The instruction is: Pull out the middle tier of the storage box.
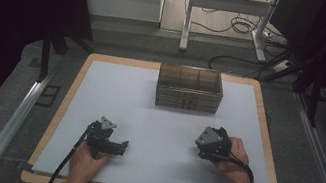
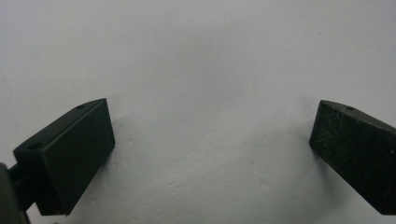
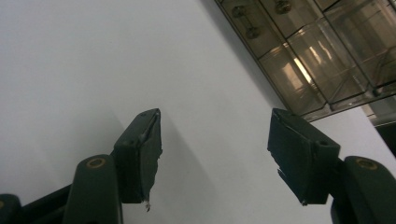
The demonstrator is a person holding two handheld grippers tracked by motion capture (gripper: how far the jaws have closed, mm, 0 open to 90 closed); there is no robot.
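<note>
Here the left hand-held gripper [image 1: 122, 146] rests near the desk's [image 1: 100, 90] front-left corner, jaws spread wide with nothing between them. The right hand-held gripper [image 1: 202, 146] sits toward the front-right, jaws likewise well apart and empty. The clear compartment box [image 1: 190, 88] stands at the far edge's middle, well apart from both.

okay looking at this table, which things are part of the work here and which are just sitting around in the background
In the work:
left gripper, open
right gripper, open
clear drawer box, nearest the right gripper
white table mat

Just around:
white desk frame behind
floor cables
</note>
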